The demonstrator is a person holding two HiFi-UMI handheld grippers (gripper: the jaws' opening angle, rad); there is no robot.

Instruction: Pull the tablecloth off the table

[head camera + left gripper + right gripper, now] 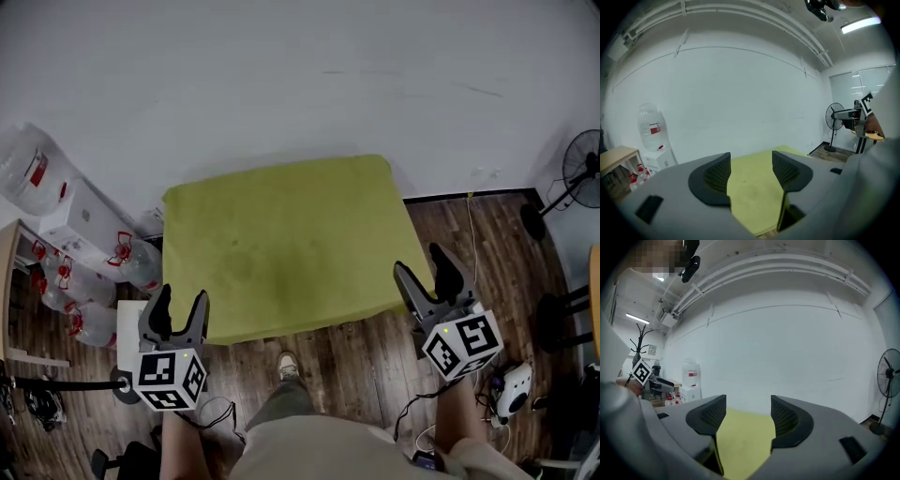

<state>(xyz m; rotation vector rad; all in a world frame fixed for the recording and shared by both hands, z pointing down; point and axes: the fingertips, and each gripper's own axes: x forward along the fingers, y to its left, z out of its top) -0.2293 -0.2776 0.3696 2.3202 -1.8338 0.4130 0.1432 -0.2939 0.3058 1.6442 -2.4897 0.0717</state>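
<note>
The yellow-green tablecloth [286, 248] lies spread flat over the table, its far edge against the white wall [281, 84] and its near edge hanging down in front of both grippers.

The left gripper [180, 298] is held just short of the cloth's near left corner. Its jaws are spread wide with nothing pinched. In the left gripper view, the left gripper [751, 171] shows only the cloth [754, 197] lying beyond and below the gap.

The right gripper [420, 262] sits at the near right corner, tips over the cloth's edge in the head view. Whether they touch it cannot be told. Its jaws also stand apart and empty, and in the right gripper view the cloth [740, 446] lies ahead of the right gripper [748, 413].

Both forearms reach forward from the body. Each gripper points toward the wall, tipped slightly down, with its marker cube [171, 377] nearest the person. The cubes bear black-and-white square patterns.

A shoe [288, 364] stands on the wood floor [366, 366] between the grippers. Left of the left gripper are large water bottles [28, 169] with red-and-white labels, the print too small to read. Beyond the right gripper, to its right, stands a black fan [581, 173].
</note>
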